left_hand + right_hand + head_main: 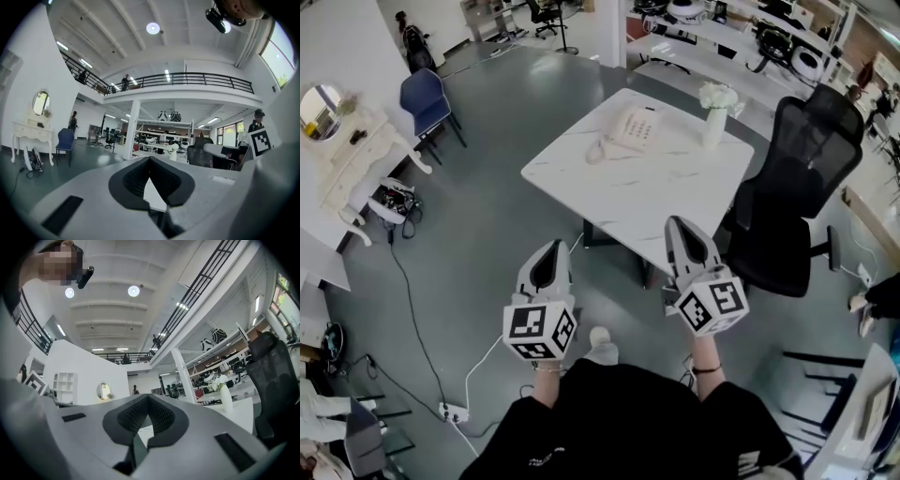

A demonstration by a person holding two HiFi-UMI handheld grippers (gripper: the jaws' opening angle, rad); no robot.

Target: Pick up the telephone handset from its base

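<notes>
A cream desk telephone [634, 127] stands on the white square table [609, 187] well ahead of me, its handset [616, 139] lying along the base's left side. Both grippers hang over the grey floor, short of the table's near edge and well apart from the phone. My left gripper [553, 247] points level with its jaws together and nothing between them [150, 159]. To the right, my right gripper [678, 223] is just before the table's front corner, jaws also together and empty [148, 397]. The phone is not visible in either gripper view.
A white vase of flowers [715, 114] stands at the table's far right corner. A black office chair [797, 187] sits against the table's right side. A blue chair [426, 99] and a white dresser [352, 159] are at the left. Cables and a power strip [453, 411] lie on the floor.
</notes>
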